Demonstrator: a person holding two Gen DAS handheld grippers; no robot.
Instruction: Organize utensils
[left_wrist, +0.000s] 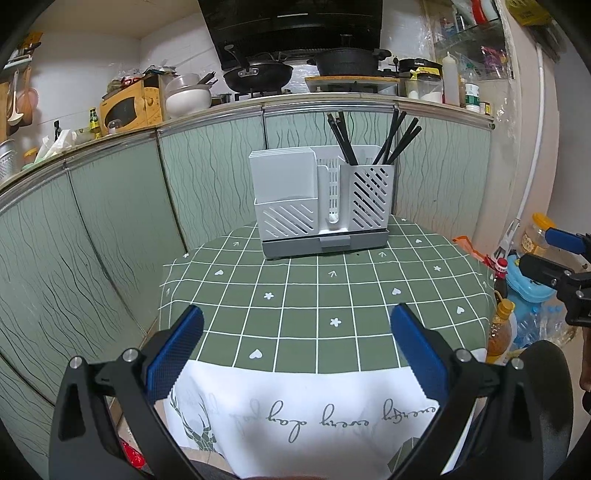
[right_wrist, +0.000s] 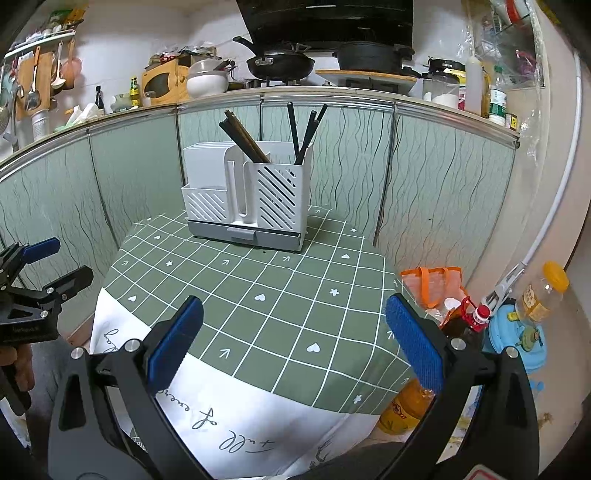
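Grippers: two, left gripper (left_wrist: 295, 354) and right gripper (right_wrist: 295, 347), each with jaws wide apart
Holder (left_wrist: 321, 201): one, white, on the table (left_wrist: 295, 295)
Chopsticks (left_wrist: 397, 142): two bunches in the holder; exact count unclear, about eight sticks
Pans on the stove: two, wok (left_wrist: 258, 75) and pot (left_wrist: 347, 61)
Microwave (left_wrist: 129, 107): one

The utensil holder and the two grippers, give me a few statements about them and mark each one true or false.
1. The left gripper is open and holds nothing. True.
2. The right gripper is shut on a chopstick. False: it is open and holds nothing.
3. The chopsticks stand in the utensil holder. True.
4. The utensil holder lies tipped on its side. False: it stands upright on the green checked tablecloth.
5. Loose chopsticks lie on the tablecloth. False: none show there.
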